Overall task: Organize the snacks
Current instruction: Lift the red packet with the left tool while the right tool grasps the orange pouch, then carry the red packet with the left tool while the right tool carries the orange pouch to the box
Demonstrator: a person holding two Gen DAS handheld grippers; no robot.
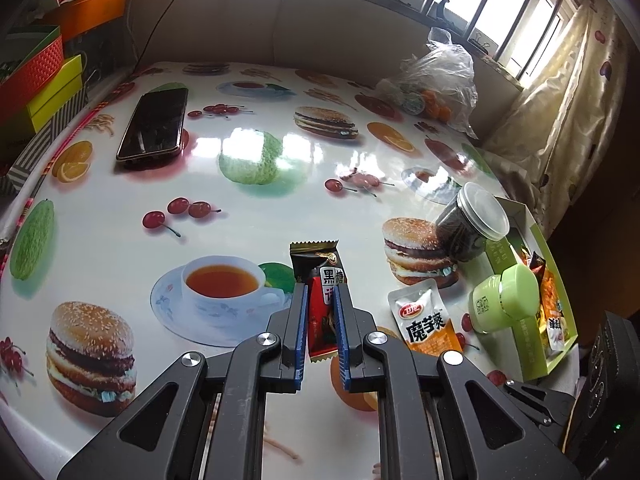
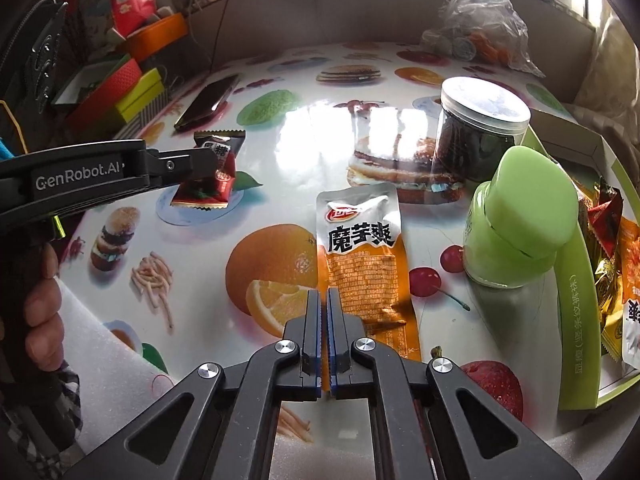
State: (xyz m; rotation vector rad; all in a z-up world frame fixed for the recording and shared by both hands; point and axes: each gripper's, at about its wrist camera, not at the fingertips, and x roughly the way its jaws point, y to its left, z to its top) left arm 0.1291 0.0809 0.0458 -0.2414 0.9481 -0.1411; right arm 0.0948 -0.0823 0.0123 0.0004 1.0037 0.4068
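Table (image 2: 192, 288) with food-print cover carries a green box (image 2: 576, 320) of snacks at right. Orange-white pouch (image 2: 360, 248) lies flat; right gripper (image 2: 324, 300) fingers clenched on its near end. Left gripper (image 1: 320, 296) fingers grasp red-black candy packet (image 1: 320, 276), lifted clear.

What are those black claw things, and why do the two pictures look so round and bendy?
They are grabbers, one in each of a person's hands. A tiny round-eyed camera on each makes its picture bulge. The left gripper squeezes a dark red candy packet. The right gripper is pinched shut at the near end of an orange and white snack pouch; whether it grips it is hard to see. The table also holds a phone, a green jar and a clear-lidded jar.
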